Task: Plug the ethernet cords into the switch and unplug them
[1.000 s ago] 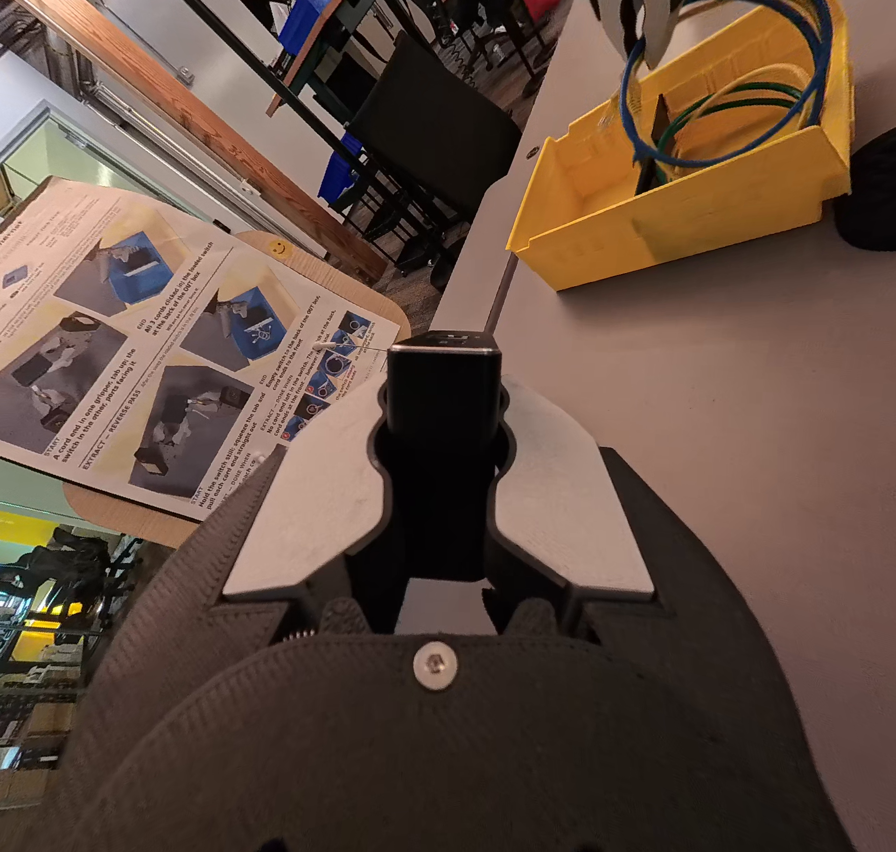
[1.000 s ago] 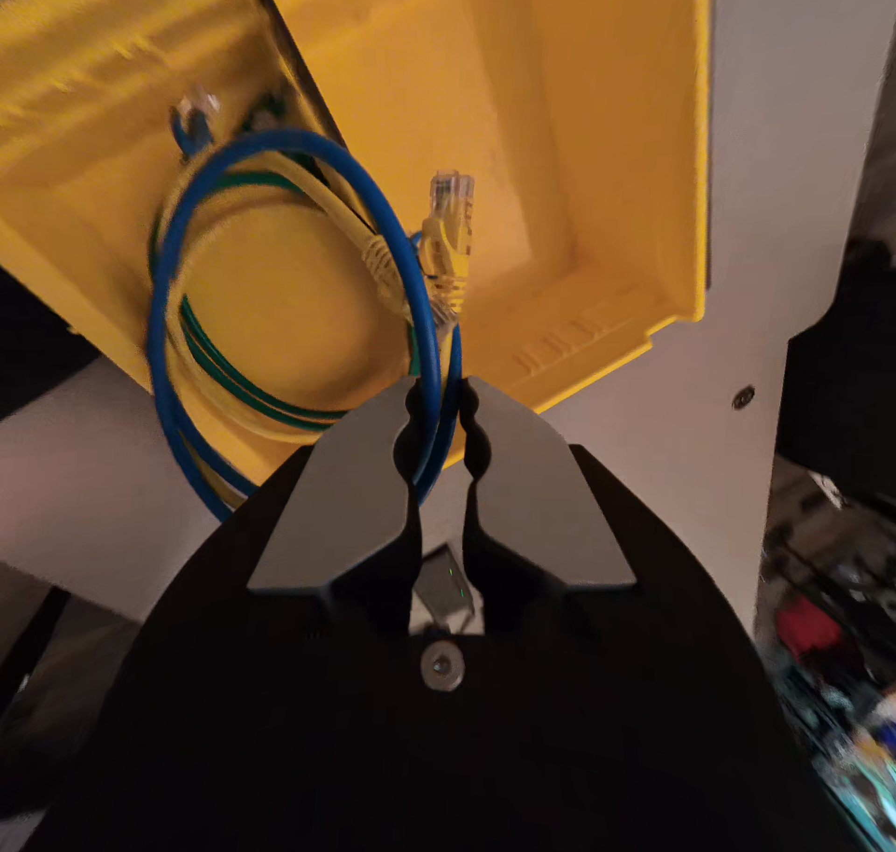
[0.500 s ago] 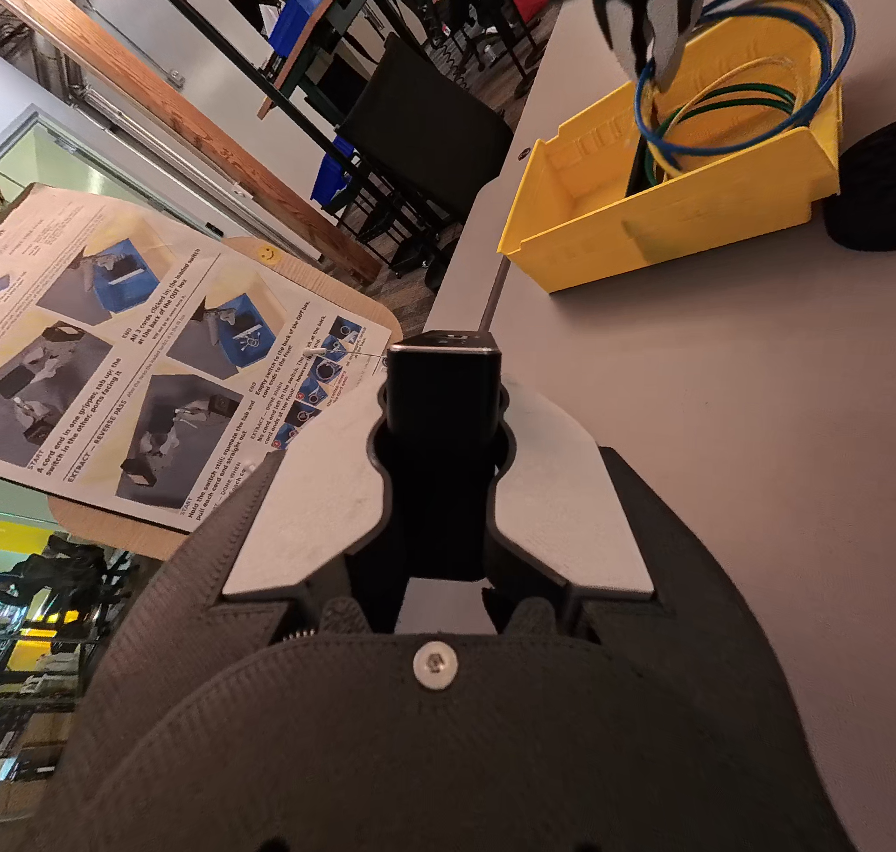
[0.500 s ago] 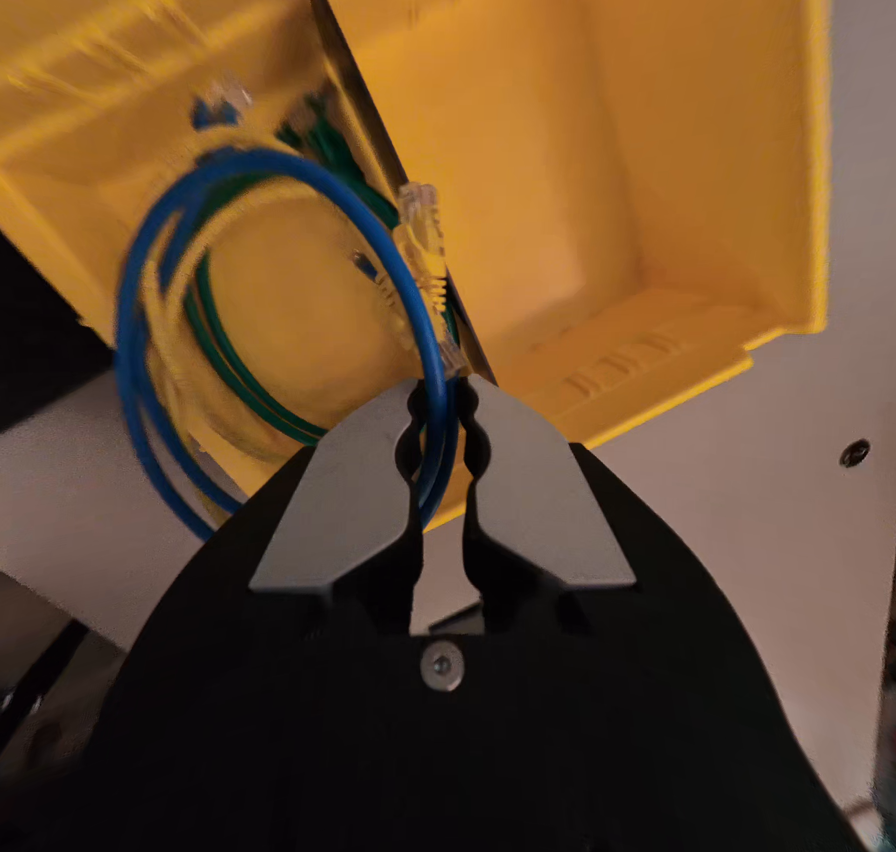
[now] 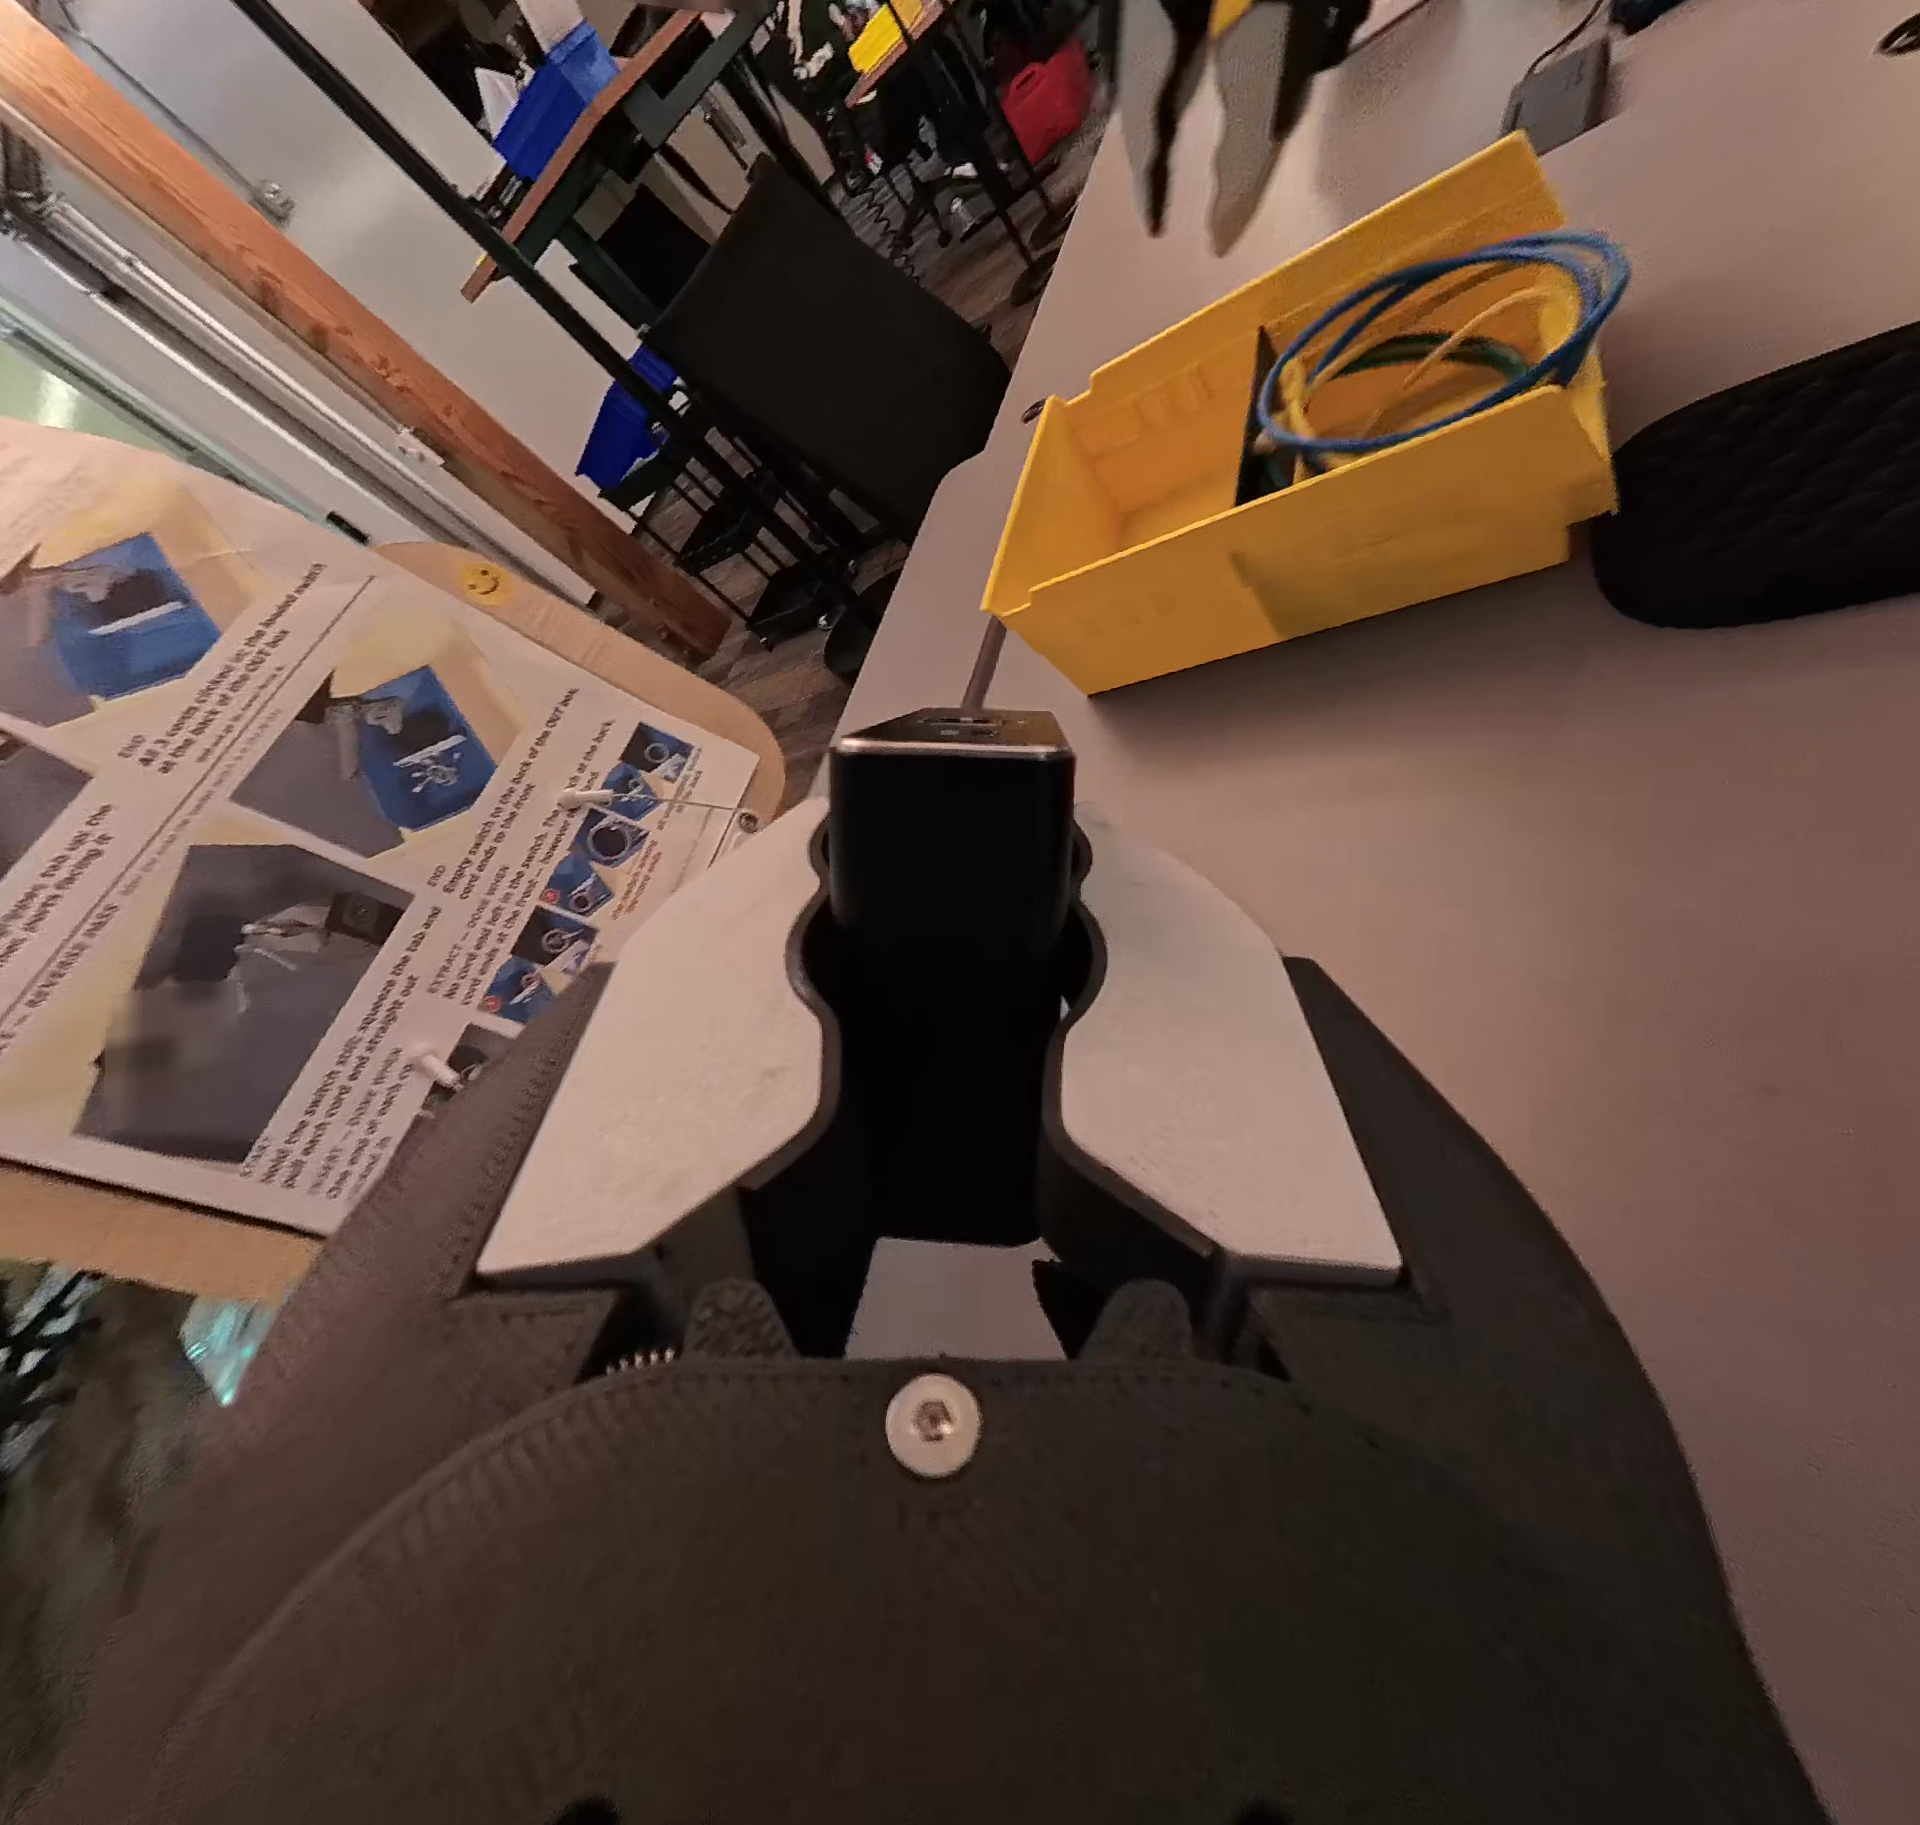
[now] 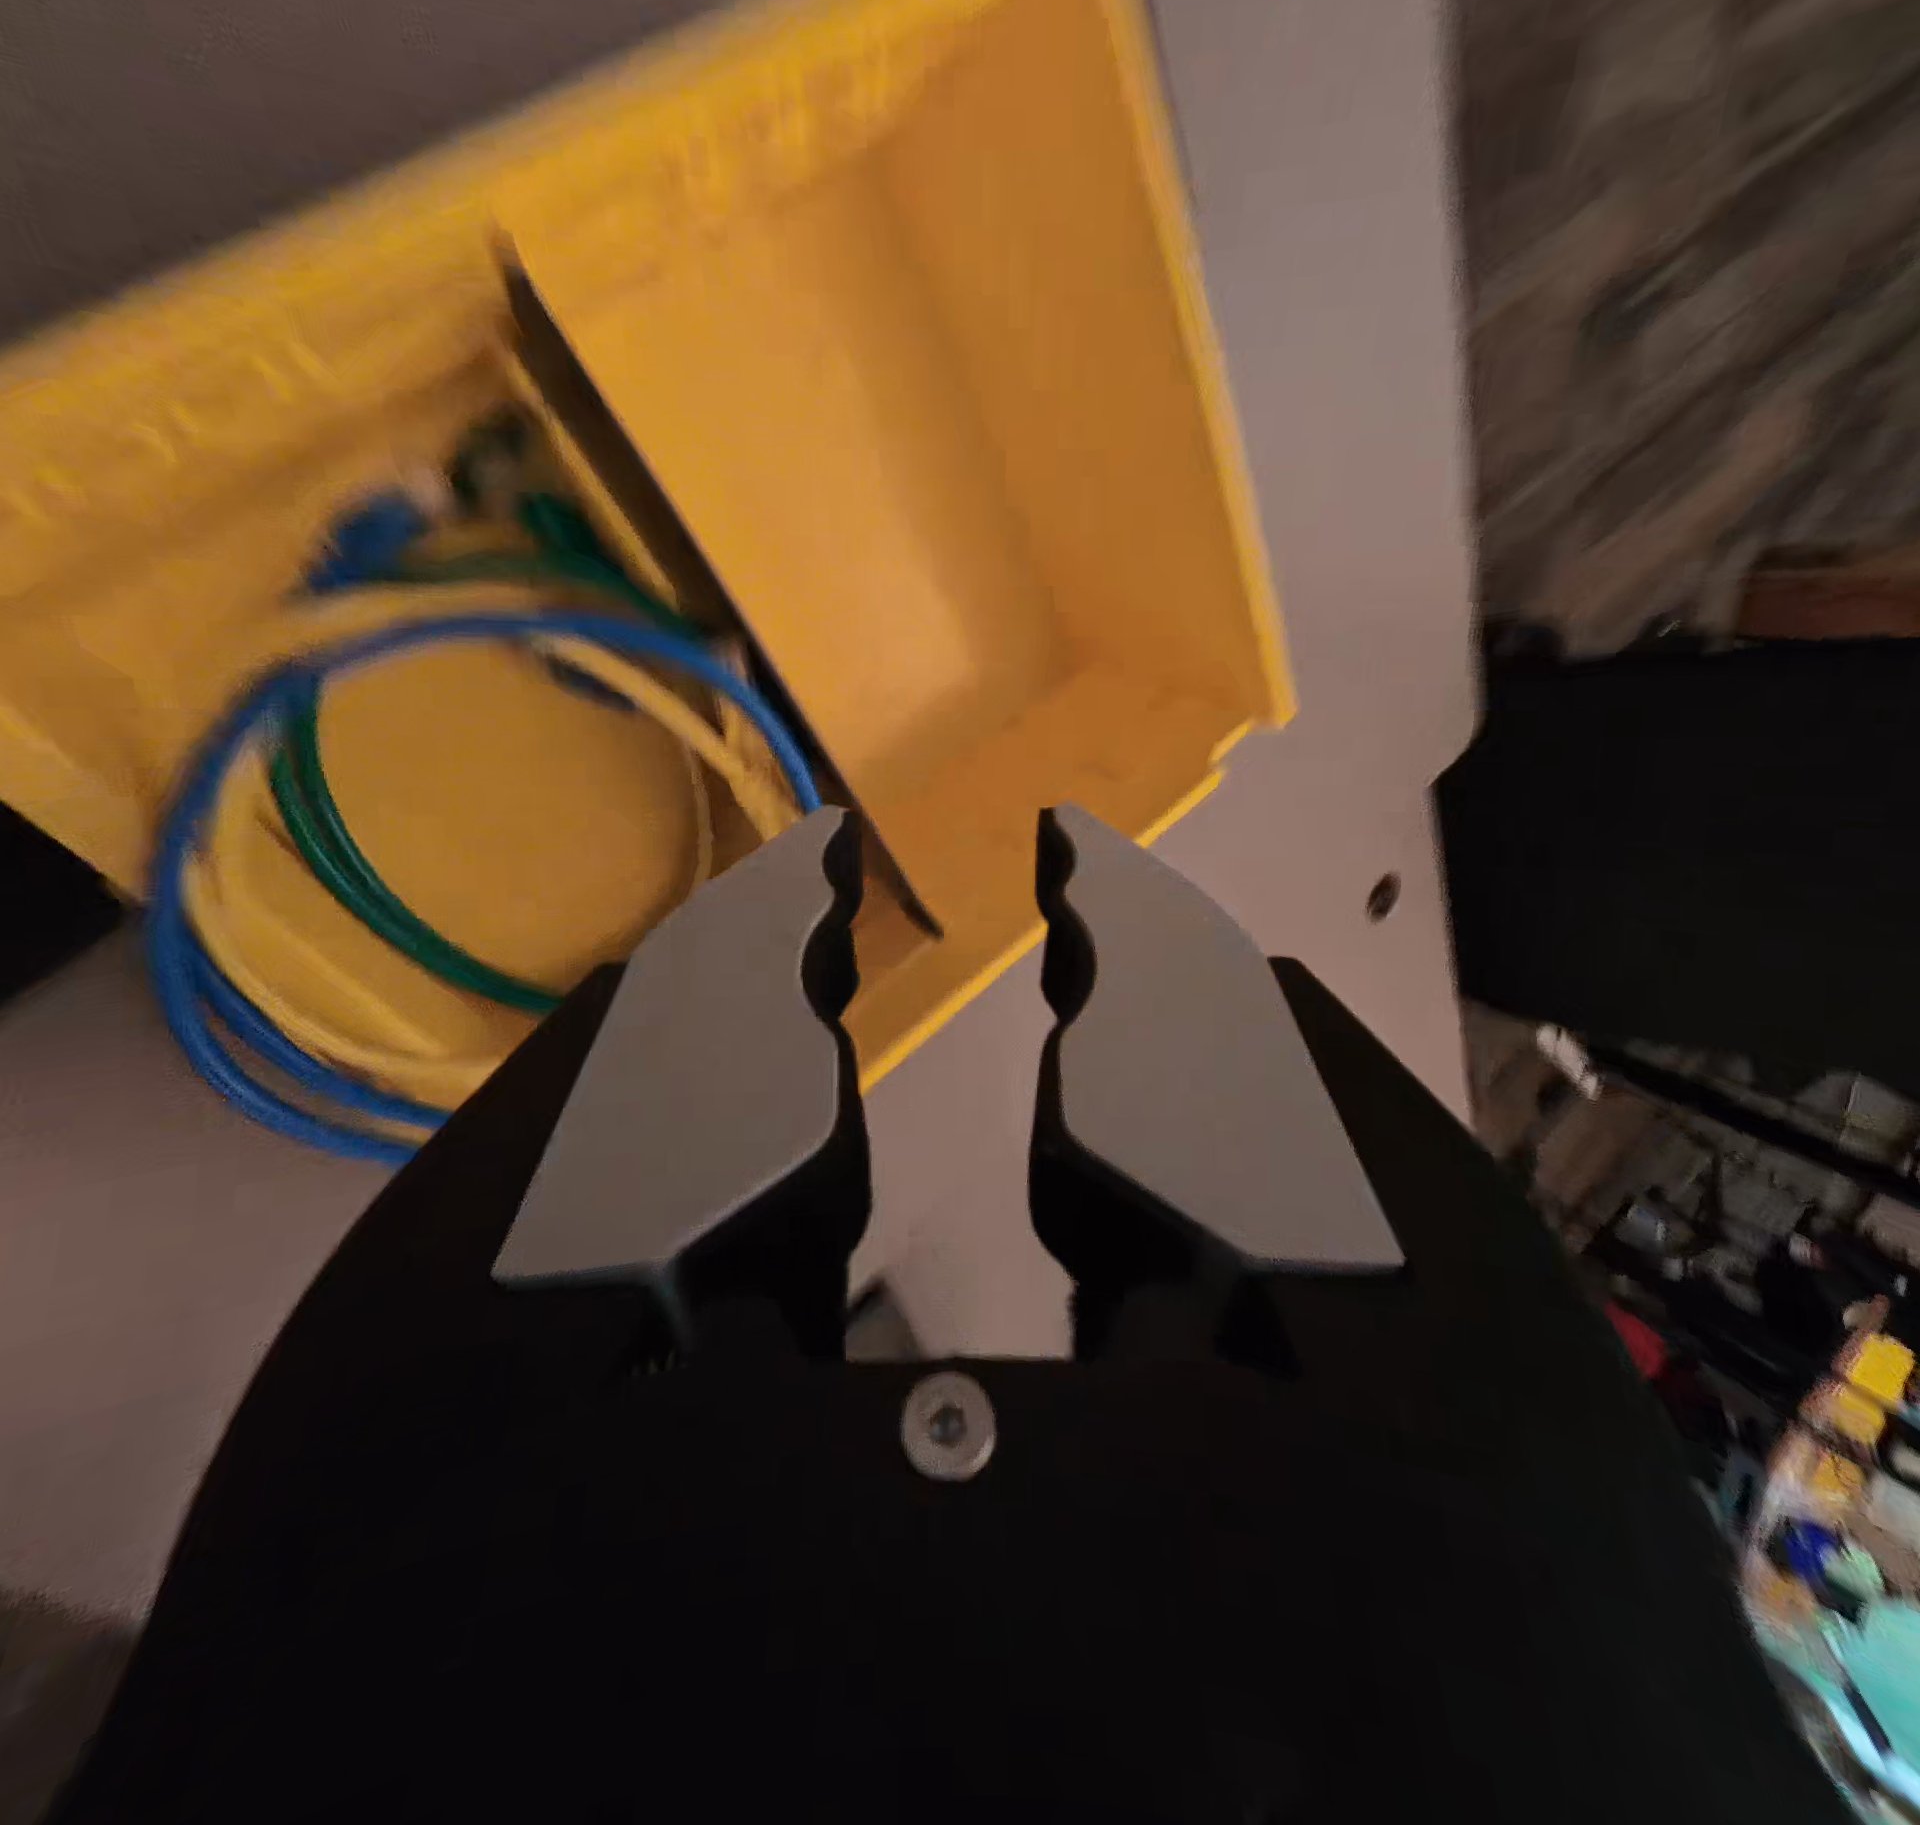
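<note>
My left gripper is shut on the black switch, which stands up between the fingers above the grey table. My right gripper is open and empty, hovering above the yellow bin. It shows blurred in the left wrist view above the bin. Coiled blue, green and yellow ethernet cords lie in the bin's one compartment; the blue coil also shows in the left wrist view. A black divider splits the bin; the other compartment holds nothing.
A printed instruction sheet on a wooden board stands to the left. A black pad lies right of the bin. The table edge runs left of the bin, with chairs and desks beyond. A person sits far back. Left tips to right tips: about 40 cm.
My right gripper opened and let go of the blue cord, which dropped into the bin, then rose away from it. My left gripper still holds the switch.
</note>
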`<move>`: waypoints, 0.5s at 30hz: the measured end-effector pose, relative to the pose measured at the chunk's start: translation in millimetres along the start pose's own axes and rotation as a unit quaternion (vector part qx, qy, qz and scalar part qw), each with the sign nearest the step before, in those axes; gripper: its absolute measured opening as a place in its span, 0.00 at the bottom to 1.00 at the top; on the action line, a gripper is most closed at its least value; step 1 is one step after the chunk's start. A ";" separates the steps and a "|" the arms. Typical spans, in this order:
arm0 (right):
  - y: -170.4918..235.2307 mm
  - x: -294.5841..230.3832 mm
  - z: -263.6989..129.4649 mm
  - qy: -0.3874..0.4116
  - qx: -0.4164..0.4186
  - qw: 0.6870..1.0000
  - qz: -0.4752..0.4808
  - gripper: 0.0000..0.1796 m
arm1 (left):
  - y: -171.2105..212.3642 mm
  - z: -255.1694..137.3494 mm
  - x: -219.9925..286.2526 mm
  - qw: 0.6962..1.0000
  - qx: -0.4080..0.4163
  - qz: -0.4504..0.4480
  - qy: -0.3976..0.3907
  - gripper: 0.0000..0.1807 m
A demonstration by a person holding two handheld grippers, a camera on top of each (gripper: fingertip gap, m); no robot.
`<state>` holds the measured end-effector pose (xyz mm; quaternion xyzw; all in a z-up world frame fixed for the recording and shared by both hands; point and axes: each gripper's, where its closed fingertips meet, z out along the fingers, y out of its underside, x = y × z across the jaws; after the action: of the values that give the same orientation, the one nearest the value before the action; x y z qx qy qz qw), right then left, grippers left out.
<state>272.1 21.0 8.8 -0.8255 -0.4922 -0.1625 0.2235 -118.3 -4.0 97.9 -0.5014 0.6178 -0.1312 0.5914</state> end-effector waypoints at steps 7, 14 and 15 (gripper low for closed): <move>-206.8 -70.3 -136.7 0.056 0.456 0.887 -0.037 0.33 | -20.6 -2.7 18.5 0.993 0.069 -0.056 0.080 0.20; -307.6 -173.5 -119.6 -0.123 0.539 0.830 -0.070 0.32 | -22.1 -0.7 29.3 0.988 0.075 -0.077 0.114 0.20; -315.4 -180.1 -116.0 -0.148 0.543 0.823 -0.069 0.32 | -21.9 0.4 30.4 0.987 0.075 -0.080 0.117 0.20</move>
<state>-96.0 -42.5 85.1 -0.5482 -0.5839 0.2407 0.5483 -101.6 -37.5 96.1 -0.4843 0.6290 -0.2816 0.5390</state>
